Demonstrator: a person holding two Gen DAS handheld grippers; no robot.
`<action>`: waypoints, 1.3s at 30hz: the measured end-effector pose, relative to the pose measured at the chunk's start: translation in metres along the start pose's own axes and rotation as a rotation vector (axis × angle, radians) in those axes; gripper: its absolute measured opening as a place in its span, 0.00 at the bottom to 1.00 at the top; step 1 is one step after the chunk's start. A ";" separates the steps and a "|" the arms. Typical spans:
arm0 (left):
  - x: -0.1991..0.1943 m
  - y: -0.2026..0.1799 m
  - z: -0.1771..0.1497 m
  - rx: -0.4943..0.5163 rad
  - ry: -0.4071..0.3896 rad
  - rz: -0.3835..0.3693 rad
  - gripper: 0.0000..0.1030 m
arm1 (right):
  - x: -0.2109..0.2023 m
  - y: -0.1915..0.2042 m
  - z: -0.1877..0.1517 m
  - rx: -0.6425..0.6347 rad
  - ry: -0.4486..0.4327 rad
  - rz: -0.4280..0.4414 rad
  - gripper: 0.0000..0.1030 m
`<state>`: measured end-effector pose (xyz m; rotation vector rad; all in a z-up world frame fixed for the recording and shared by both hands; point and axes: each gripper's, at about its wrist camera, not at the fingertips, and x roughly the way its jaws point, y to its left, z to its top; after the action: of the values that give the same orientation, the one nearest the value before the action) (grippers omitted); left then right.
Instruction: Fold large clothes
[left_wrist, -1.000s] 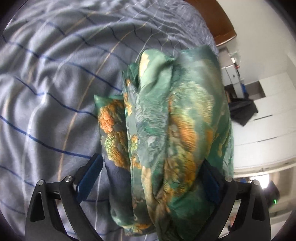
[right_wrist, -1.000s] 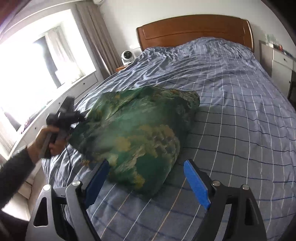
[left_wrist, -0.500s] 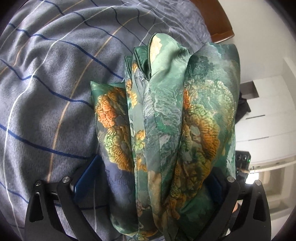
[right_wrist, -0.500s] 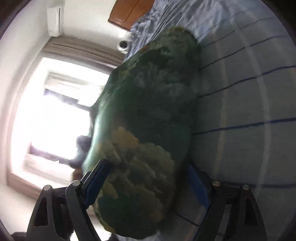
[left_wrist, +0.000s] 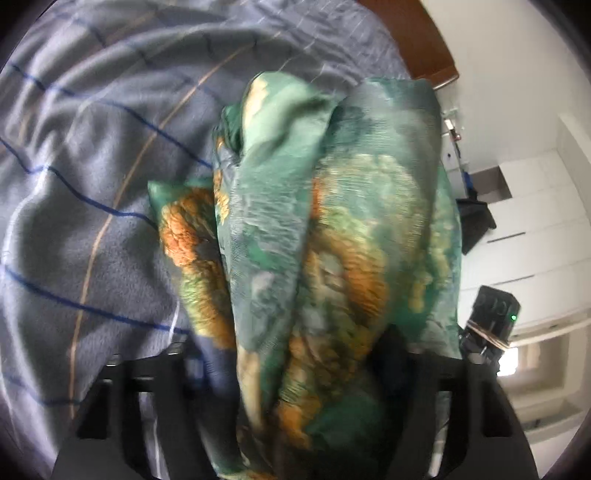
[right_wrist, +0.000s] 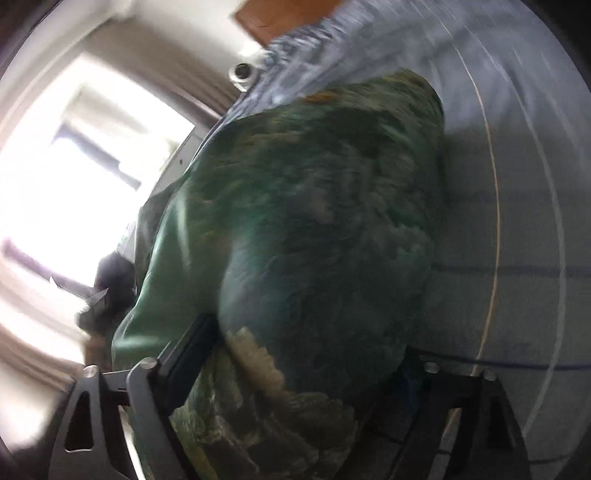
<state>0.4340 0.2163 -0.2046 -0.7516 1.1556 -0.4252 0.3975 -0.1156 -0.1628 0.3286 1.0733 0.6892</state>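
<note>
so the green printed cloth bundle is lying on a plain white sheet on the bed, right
Not quite: the sheet is grey-blue with blue and tan check lines, not plain white, as the left wrist view shows. The green printed cloth bundle does lie on it on the bed.

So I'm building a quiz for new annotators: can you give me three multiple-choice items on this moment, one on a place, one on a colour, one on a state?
1. Where does the garment lie?
A. on a bed
B. on a floor
C. over a chair

2. What are the garment's main colours?
A. red and white
B. green and orange
C. black and yellow

3. What is between the fingers of the left claw?
A. nothing
B. the bedcover only
C. the bunched garment

Key:
1 A, since the striped bedcover and a wooden headboard lie around it.
2 B, as the left wrist view shows green cloth with orange patches.
3 C, as the cloth fills the gap while the jaws are closing.
</note>
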 end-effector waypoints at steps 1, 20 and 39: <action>-0.003 -0.004 -0.002 0.009 -0.011 0.000 0.56 | -0.004 0.009 -0.001 -0.039 -0.013 -0.017 0.78; 0.029 -0.073 0.048 0.197 -0.131 -0.035 0.54 | -0.082 0.011 0.080 -0.213 -0.237 -0.025 0.76; -0.023 -0.154 -0.047 0.514 -0.496 0.473 1.00 | -0.134 -0.041 0.042 -0.185 -0.336 -0.313 0.99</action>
<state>0.3928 0.1111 -0.0880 -0.1047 0.6757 -0.1101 0.4095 -0.2311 -0.0736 0.1059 0.7135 0.4289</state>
